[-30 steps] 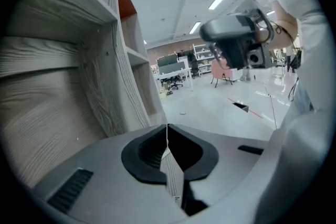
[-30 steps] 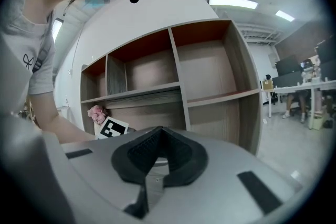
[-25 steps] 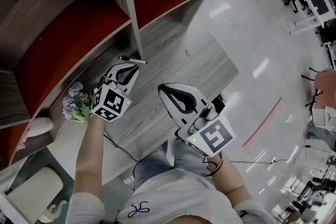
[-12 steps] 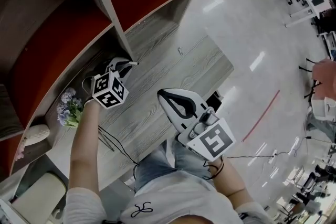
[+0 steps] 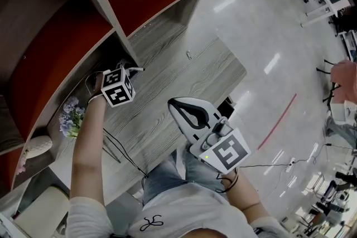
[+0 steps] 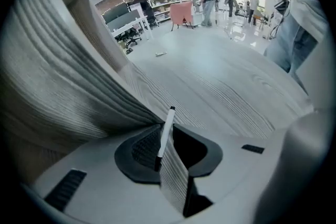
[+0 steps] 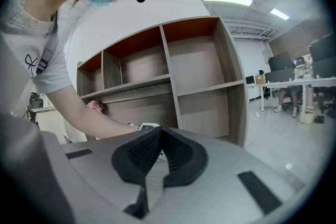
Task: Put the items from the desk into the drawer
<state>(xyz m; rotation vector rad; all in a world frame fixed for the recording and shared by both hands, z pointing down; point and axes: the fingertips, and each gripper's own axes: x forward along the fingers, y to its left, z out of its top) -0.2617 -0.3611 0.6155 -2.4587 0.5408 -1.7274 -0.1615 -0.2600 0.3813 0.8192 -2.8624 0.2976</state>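
A thin white pen (image 6: 166,128) with a dark cap is pinched between the jaws of my left gripper (image 6: 160,126), which is shut on it. In the head view that left gripper (image 5: 129,71) hovers over the back of the grey wood desk (image 5: 184,81), right at the foot of the shelf's upright panel, and the pen (image 5: 138,69) pokes out past its tips. My right gripper (image 5: 172,103) hangs above the desk's near edge, shut and holding nothing. In its own view the right gripper (image 7: 157,131) points at the shelf unit. No drawer is plainly visible.
An open shelf unit (image 5: 83,30) with red-brown backs lines the desk's far side. Artificial flowers (image 5: 70,117) lie at the desk's left, with a black cable (image 5: 114,147) trailing near them. A small white item (image 5: 189,54) rests toward the desk's right end. Shiny floor lies beyond.
My left gripper has turned and reached a little further toward the shelf's upright, still carrying the pen. The right gripper has barely shifted.
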